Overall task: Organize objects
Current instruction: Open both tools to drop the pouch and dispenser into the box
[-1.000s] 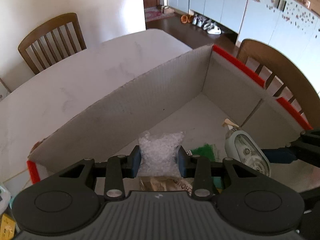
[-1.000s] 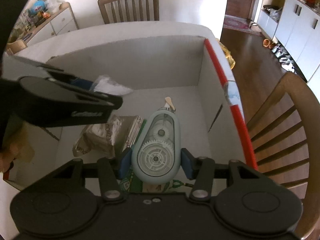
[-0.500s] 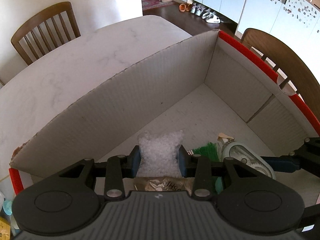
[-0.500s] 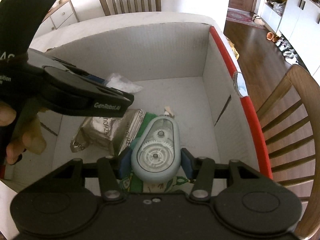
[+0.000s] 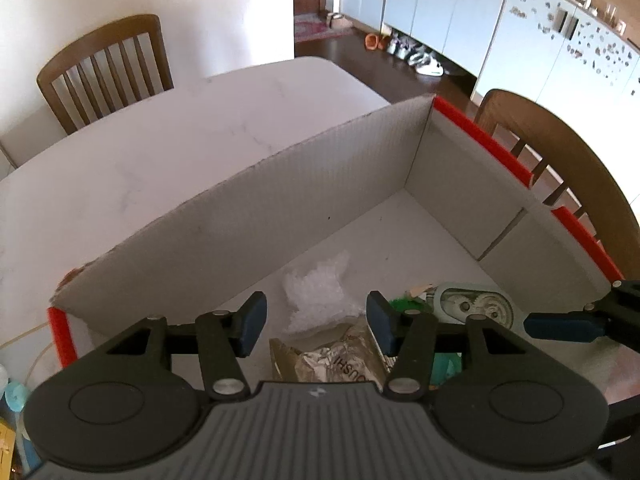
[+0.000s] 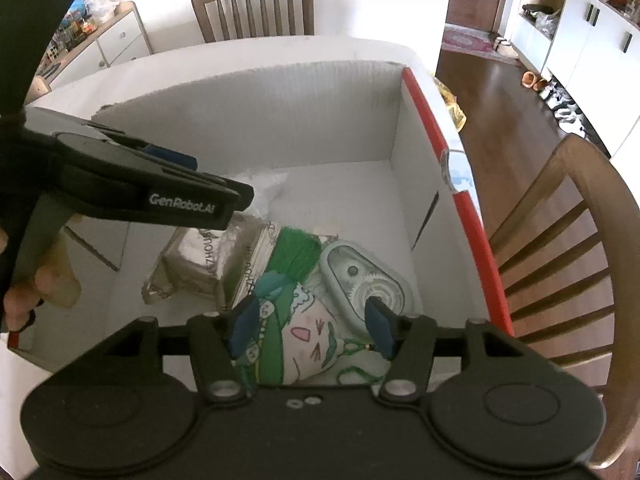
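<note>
A white cardboard box (image 5: 280, 216) with red rim strips stands on the table; it also shows in the right wrist view (image 6: 304, 116). My left gripper (image 5: 316, 320) is open above a clear plastic bag (image 5: 320, 292) lying on the box floor. My right gripper (image 6: 310, 328) is open above a pale blue tape dispenser (image 6: 360, 280), which lies in the box and also shows in the left wrist view (image 5: 472, 308). A brown wrapped packet (image 6: 204, 264) and a green-printed pouch (image 6: 296, 320) lie beside them.
The white marble table (image 5: 140, 168) extends beyond the box. Wooden chairs stand at the far side (image 5: 104, 72) and the right (image 6: 568, 240). A drawer cabinet (image 6: 108, 44) stands at the back left. Small items sit at the left table edge (image 5: 12, 400).
Both grippers have opened. The plastic bag dropped from my left gripper and the tape dispenser from my right; both now lie on the box floor.
</note>
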`<state>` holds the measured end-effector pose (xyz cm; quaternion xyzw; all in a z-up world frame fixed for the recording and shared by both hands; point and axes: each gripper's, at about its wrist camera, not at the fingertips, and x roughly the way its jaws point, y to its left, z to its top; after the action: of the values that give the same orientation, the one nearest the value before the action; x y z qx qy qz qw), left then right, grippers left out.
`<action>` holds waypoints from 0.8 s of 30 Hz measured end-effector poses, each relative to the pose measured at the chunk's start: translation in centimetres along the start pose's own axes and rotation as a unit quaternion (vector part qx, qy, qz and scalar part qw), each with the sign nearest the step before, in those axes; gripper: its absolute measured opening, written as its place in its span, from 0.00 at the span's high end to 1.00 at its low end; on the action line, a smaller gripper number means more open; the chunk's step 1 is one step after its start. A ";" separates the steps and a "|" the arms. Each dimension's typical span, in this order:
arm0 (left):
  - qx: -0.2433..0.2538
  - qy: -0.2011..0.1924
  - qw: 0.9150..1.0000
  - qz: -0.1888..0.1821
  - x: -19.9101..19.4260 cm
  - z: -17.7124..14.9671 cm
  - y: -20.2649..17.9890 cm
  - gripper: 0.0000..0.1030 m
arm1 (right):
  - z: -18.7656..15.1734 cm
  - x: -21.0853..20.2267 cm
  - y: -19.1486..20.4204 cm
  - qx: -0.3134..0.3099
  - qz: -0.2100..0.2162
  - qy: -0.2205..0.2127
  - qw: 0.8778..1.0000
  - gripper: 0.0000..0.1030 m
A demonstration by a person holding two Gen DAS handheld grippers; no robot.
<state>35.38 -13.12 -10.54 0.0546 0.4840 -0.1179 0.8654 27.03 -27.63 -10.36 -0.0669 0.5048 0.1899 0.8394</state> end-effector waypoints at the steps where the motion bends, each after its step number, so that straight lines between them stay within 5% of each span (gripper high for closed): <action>1: -0.002 -0.004 1.000 -0.001 -0.4 -0.1 0.0 0.47 | 0.0 -0.3 0.1 0.000 0.000 -0.004 1.000 0.41; 24: -0.037 -0.109 0.993 -0.042 -11.2 -3.9 3.3 0.47 | -0.7 -8.0 4.6 0.014 0.006 -0.084 0.996 0.39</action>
<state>27.34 -7.47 -3.14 -0.0106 0.3930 -0.1417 0.9085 21.35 -25.66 -3.30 -0.0357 0.4360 0.1928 0.8783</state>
